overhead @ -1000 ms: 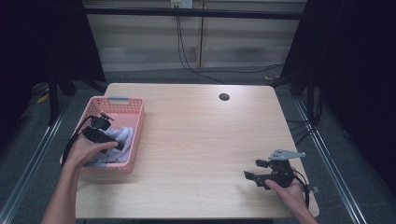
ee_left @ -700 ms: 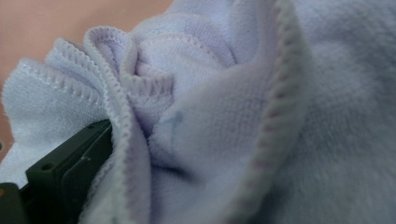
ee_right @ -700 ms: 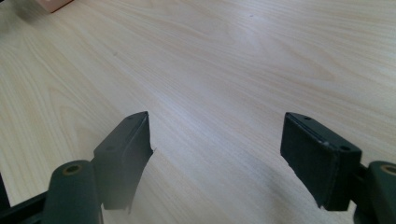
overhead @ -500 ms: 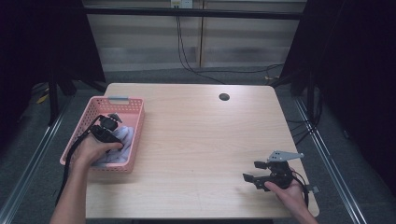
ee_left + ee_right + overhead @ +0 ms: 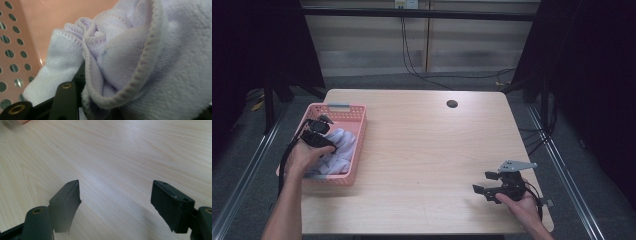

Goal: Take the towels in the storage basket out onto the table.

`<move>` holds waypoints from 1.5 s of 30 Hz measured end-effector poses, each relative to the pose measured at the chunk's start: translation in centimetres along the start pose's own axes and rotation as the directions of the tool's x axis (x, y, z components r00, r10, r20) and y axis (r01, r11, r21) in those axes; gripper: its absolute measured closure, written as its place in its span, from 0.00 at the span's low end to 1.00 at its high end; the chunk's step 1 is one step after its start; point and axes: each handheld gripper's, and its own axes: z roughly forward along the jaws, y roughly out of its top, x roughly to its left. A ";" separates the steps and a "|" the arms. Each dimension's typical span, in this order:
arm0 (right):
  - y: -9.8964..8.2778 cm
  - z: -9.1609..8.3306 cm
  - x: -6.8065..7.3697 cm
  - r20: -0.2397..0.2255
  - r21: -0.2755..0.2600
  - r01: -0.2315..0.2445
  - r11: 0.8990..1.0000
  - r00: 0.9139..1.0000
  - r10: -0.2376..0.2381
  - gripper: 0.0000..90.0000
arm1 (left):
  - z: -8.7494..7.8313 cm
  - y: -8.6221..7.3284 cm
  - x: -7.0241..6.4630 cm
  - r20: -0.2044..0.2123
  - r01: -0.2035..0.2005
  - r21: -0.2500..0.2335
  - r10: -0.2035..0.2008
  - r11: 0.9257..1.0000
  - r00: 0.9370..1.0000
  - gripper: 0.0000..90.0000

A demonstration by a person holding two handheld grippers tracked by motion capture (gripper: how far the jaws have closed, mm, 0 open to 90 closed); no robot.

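A pale lavender cloth (image 5: 341,142) lies bunched in a pink perforated basket (image 5: 358,150) at the table's left. My left gripper (image 5: 331,146) reaches down into the basket, its tips buried in the cloth. In the left gripper view the cloth (image 5: 130,57) is squeezed into folds between the jaws of my left gripper (image 5: 135,110), which have just been closing, beside the basket wall (image 5: 15,37). My right gripper (image 5: 485,183) rests near the table's front right, held level. In the right gripper view my right gripper (image 5: 116,192) stands open over bare wood.
The light wooden table (image 5: 422,145) has a small round dark hole (image 5: 452,104) near its far edge. Cables hang behind the table against a pale wall. Dark floor and metal rails run along both sides.
My left hand has shifted a little farther into the basket, onto the cloth. The right hand and its gripper have stayed put.
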 end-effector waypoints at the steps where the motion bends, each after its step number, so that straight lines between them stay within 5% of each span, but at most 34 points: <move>1: 0.0 0.0 0.0 -0.001 -0.003 -0.002 1.000 1.000 0.002 0.26 | -0.1 -0.2 0.2 0.011 0.012 -0.019 -0.012 1.000 1.000 0.56; 7: 0.0 0.1 -0.1 0.000 0.006 -0.003 1.000 1.000 0.003 0.26 | -1.1 -1.2 1.4 0.100 0.060 -0.089 -0.051 0.994 0.994 0.57; 10: 0.0 0.1 -0.1 0.001 0.005 -0.004 1.000 1.000 0.004 0.26 | -2.2 -1.6 2.3 0.169 0.118 -0.142 -0.093 0.983 0.981 0.57; 13: 0.0 0.1 -0.1 0.001 0.005 -0.005 1.000 1.000 0.005 0.25 | -3.2 -2.1 3.2 0.222 0.181 -0.203 -0.135 0.962 0.966 0.57; 17: 0.0 0.1 -0.1 0.000 0.006 -0.005 1.000 1.000 0.005 0.25 | -4.1 -2.6 3.6 0.240 0.185 -0.236 -0.127 0.954 0.962 0.57; 20: 0.0 0.1 -0.1 -0.002 0.005 -0.010 1.000 1.000 0.010 0.25 | -4.7 -3.0 4.1 0.300 0.213 -0.276 -0.127 0.937 0.946 0.57; 22: 0.0 0.0 -0.1 -0.002 0.002 -0.010 1.000 1.000 0.010 0.25 | -5.2 -3.1 4.3 0.316 0.229 -0.301 -0.130 0.926 0.940 0.57; 27: 0.0 0.0 -0.1 -0.003 -0.003 -0.007 1.000 1.000 0.007 0.25 | -6.7 -3.2 4.8 0.327 0.232 -0.332 -0.119 0.914 0.938 0.57; 28: 0.0 0.0 -0.1 -0.005 -0.002 -0.007 1.000 1.000 0.007 0.25 | -6.9 -3.1 4.7 0.330 0.250 -0.345 -0.132 0.905 0.935 0.57; 29: 0.0 0.0 -0.1 -0.005 -0.001 -0.009 1.000 1.000 0.009 0.25 | -7.2 -3.2 4.9 0.326 0.232 -0.349 -0.115 0.908 0.938 0.57; 30: 0.0 0.0 -0.2 -0.012 -0.003 -0.010 1.000 1.000 0.010 0.24 | -7.4 -3.1 4.8 0.333 0.250 -0.364 -0.125 0.897 0.935 0.57; 31: 0.0 0.0 -0.2 -0.017 -0.005 -0.012 1.000 1.000 0.012 0.24 | -7.7 -3.2 5.0 0.330 0.226 -0.366 -0.101 0.903 0.939 0.57; 32: 0.0 0.0 -0.2 -0.019 -0.011 -0.008 1.000 1.000 0.008 0.24 | -7.9 -3.2 4.9 0.337 0.235 -0.376 -0.103 0.896 0.936 0.57; 37: 0.1 -0.1 -0.2 -0.014 -0.012 -0.011 1.000 1.000 0.011 0.23 | -9.1 -3.1 4.7 0.330 0.209 -0.407 -0.070 0.889 0.941 0.57; 39: 0.1 -0.1 -0.1 -0.014 -0.012 -0.010 1.000 1.000 0.010 0.23 | -9.6 -3.0 4.7 0.339 0.227 -0.422 -0.080 0.878 0.938 0.57; 45: 0.1 -0.1 -0.1 -0.021 -0.019 -0.004 1.000 1.000 0.003 0.22 | -11.1 -2.6 4.8 0.331 0.212 -0.440 -0.062 0.873 0.941 0.57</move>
